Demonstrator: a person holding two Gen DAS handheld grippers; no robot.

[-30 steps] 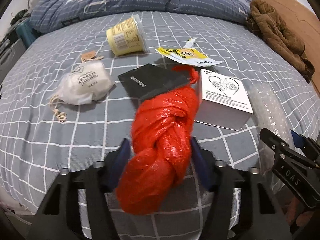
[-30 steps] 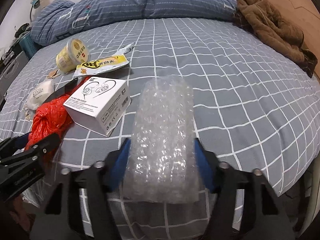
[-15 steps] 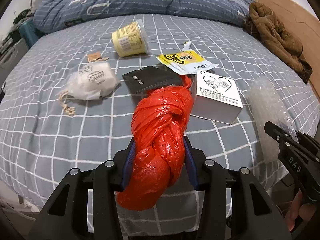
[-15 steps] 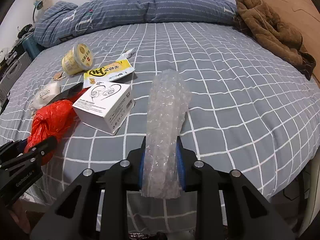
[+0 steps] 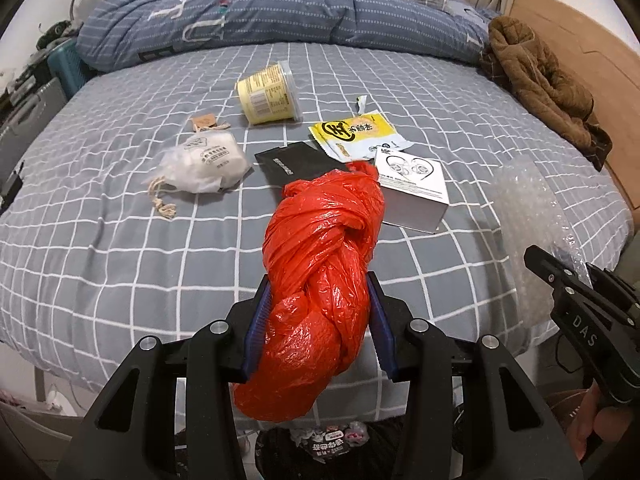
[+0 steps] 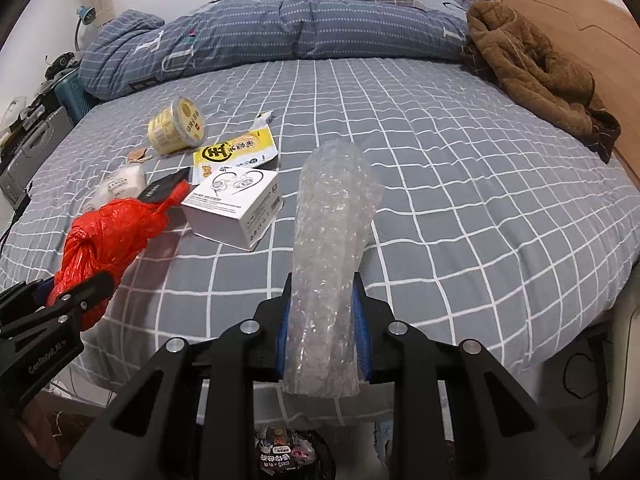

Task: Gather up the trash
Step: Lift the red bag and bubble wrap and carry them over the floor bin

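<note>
Trash: one red bag, one bubble wrap roll, five pieces on bed

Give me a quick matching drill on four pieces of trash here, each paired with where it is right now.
Things:
1. red plastic bag
2. bubble wrap
3. yellow cup
4. white box

Places:
A. on its side on the bed, near the duvet
B. clamped in the right gripper
C. flat on the bed beside the yellow sachet
D. clamped in the left gripper

Pairs: 1-D, 2-B, 3-A, 4-C
</note>
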